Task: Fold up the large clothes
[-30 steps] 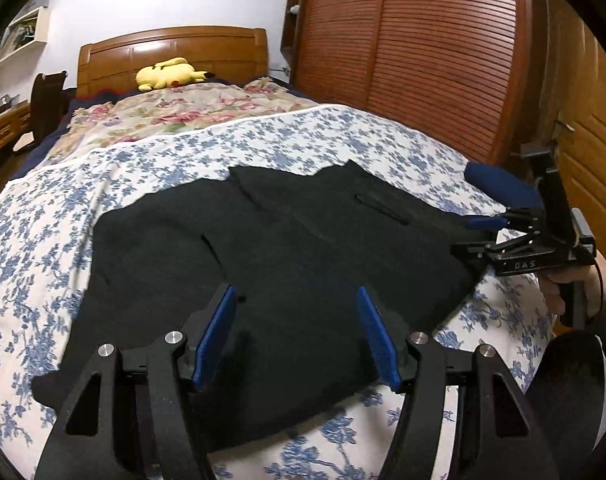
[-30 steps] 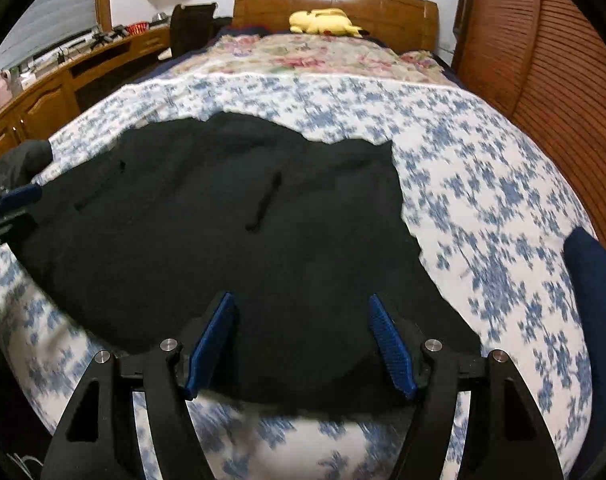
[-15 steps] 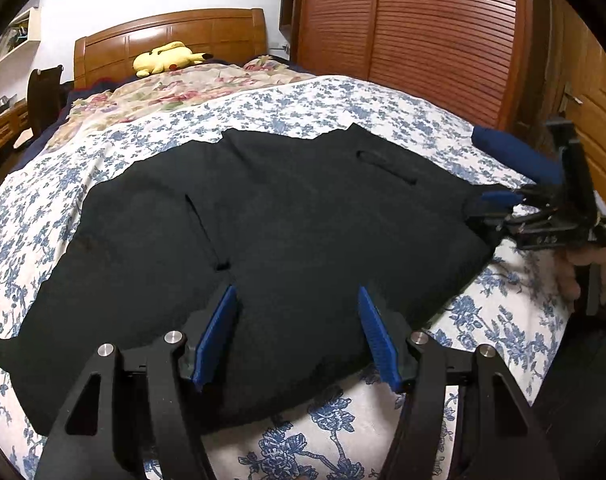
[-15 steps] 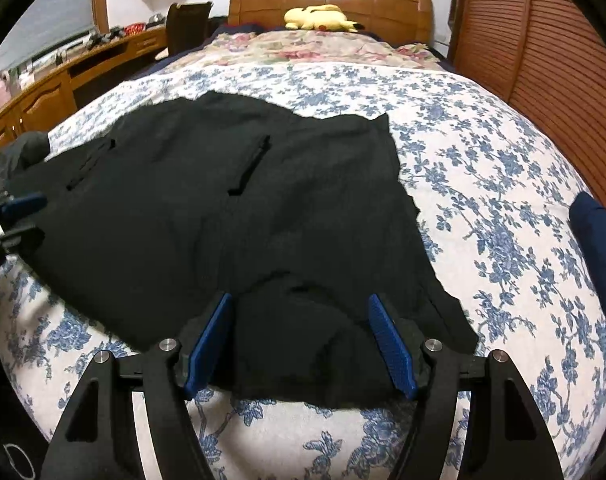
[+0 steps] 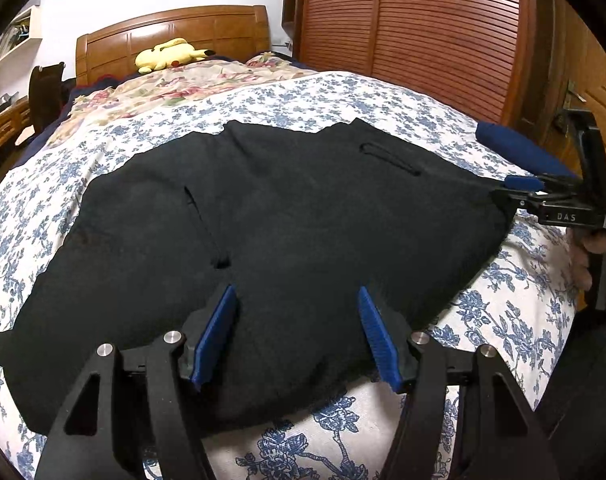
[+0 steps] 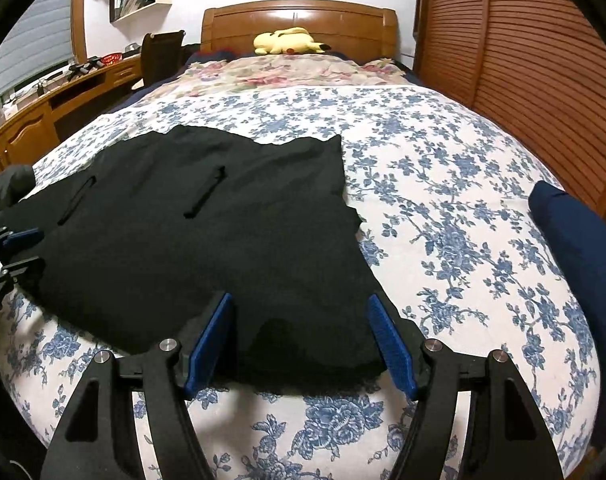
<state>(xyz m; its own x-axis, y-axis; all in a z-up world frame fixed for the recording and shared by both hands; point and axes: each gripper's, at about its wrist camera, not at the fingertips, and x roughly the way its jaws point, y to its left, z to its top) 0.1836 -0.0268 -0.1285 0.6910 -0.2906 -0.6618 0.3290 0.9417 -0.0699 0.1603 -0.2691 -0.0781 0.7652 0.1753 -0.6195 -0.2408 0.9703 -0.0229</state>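
Garment (image 5: 303, 232) flat on bed (image 6: 443, 184), maybe folded once. Left gripper (image 5: 297, 336), right gripper (image 6: 301, 340) both released at near hem; folds remain.

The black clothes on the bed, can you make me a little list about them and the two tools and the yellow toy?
clothing: black garment spread flat on the flowery bedspread
left tool: open, over the garment's near edge
right tool: open, at the garment's near right corner
garment folded: not yet
yellow plush toy: lying by the wooden headboard
beside the bed: wooden slatted wardrobe
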